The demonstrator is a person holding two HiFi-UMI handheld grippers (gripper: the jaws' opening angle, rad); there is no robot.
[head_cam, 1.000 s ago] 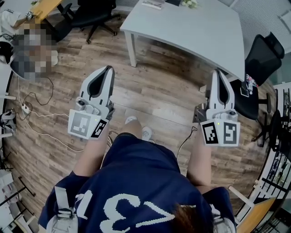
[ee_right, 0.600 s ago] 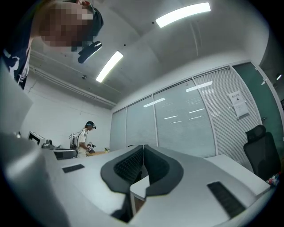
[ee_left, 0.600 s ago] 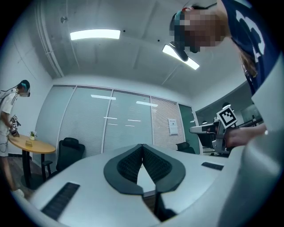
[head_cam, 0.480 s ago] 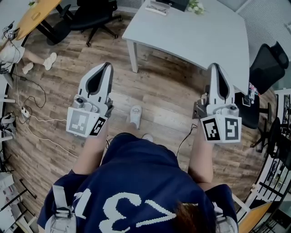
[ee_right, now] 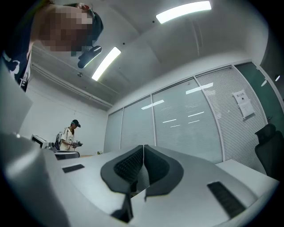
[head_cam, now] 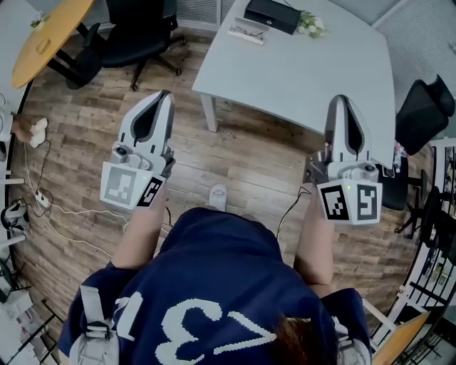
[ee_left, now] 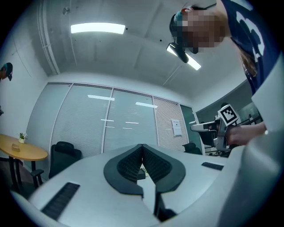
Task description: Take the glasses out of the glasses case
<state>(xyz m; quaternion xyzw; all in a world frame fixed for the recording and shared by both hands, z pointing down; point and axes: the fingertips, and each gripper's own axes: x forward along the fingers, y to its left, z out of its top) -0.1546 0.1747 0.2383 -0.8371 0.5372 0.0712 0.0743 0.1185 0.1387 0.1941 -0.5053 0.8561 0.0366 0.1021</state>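
Left tongs and right tongs pressed together, empty. Glasses case lies at the table's far edge, well ahead, lengthwise along it. Right tongs judged slightly nearer.

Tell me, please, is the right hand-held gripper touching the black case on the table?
Apart. The head view shows the right hand-held gripper by the near edge of the table, the black case at the far edge.
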